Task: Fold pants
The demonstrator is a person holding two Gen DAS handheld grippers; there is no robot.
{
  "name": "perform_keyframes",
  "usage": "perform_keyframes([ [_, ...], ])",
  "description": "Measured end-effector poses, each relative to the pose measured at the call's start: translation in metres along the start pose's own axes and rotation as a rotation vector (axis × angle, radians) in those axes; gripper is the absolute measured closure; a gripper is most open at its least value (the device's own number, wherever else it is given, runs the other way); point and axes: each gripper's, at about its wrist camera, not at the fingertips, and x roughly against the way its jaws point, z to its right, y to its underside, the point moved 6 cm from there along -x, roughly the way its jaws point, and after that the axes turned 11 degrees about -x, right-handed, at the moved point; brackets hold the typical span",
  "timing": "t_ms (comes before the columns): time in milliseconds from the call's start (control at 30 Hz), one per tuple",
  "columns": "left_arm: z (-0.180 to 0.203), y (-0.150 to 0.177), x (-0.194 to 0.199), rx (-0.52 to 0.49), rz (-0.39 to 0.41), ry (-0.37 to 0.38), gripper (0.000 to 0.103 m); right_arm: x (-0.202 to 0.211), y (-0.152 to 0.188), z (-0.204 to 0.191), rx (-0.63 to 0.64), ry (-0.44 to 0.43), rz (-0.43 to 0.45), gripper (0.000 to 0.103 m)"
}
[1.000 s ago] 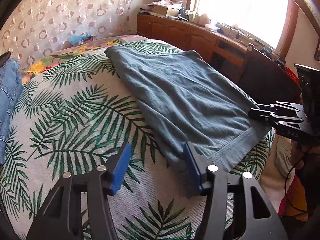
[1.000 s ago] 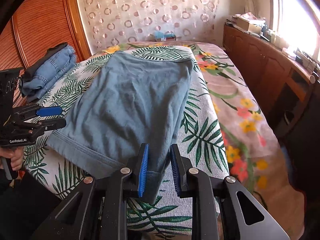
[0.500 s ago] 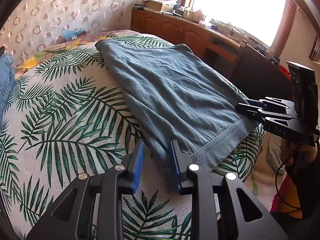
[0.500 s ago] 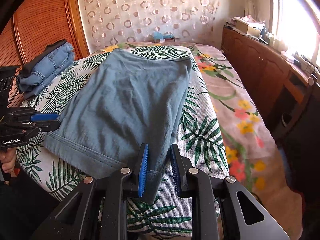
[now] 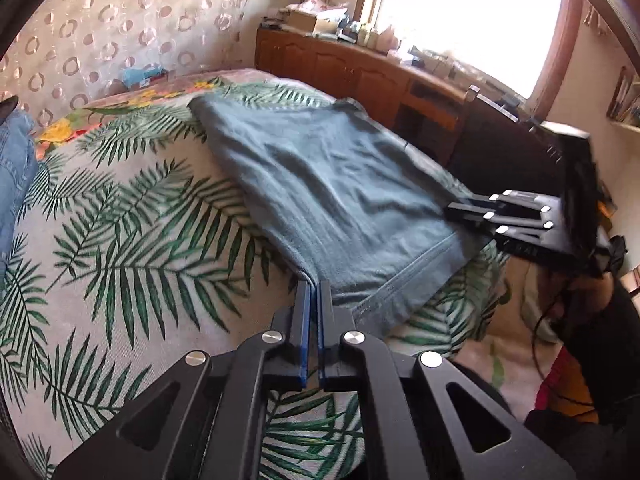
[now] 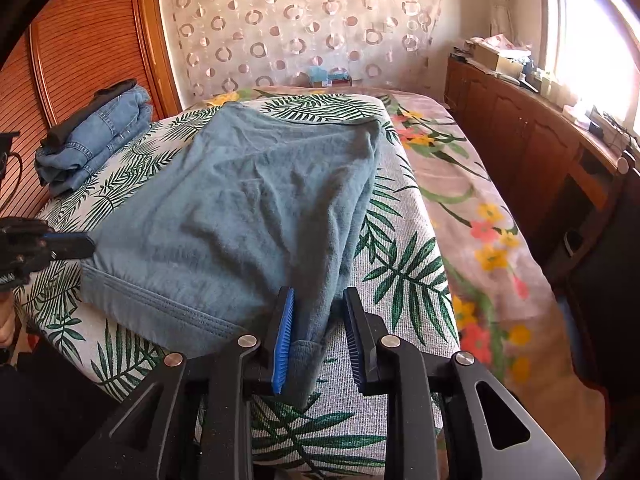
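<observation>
A palm-leaf bedspread was spread over the bed, with a floral cover seen beside it. Folded jeans were stacked near a slatted wooden door. A wooden sideboard was cluttered beneath a bright window. A circle-patterned curtain was hung behind.

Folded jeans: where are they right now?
Right wrist view: the folded jeans sit at the bed's far left edge by the wooden headboard, left of the blue-grey pants.
</observation>
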Motion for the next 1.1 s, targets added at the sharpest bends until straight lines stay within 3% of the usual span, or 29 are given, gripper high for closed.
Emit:
perform_keyframes([
  [333, -0.001, 0.001, 0.000, 0.008, -0.006, -0.028, 0.099, 0.000, -0.001, 0.003, -0.006, -0.004, -0.002, 0.076],
  [433, -0.004, 0.000, 0.003, 0.010, -0.005, -0.050, 0.094, 0.000, -0.001, 0.003, -0.011, -0.005, -0.004, 0.076],
  [667, -0.007, -0.005, 0.008, -0.007, 0.000, -0.095, 0.075, 0.005, -0.002, 0.003, -0.010, -0.003, 0.001, 0.076],
  [733, -0.008, -0.006, 0.008, -0.005, 0.003, -0.097, 0.058, 0.008, -0.002, 0.003, -0.012, -0.005, 0.005, 0.076],
  [833, -0.010, -0.005, 0.009, 0.001, 0.006, -0.095, 0.052, 0.012, 0.000, 0.001, -0.016, -0.005, 0.009, 0.076],
  [900, -0.011, -0.006, 0.009, 0.003, 0.008, -0.103, 0.035, 0.015, 0.003, 0.001, -0.017, -0.005, 0.011, 0.076],
  [967, -0.012, -0.006, 0.009, 0.011, 0.016, -0.094, 0.027, 0.018, 0.004, 0.001, -0.019, -0.008, 0.011, 0.076],
  [1100, -0.012, -0.005, 0.008, 0.016, 0.013, -0.089, 0.026, 0.023, 0.008, 0.001, -0.023, -0.013, 0.010, 0.071],
])
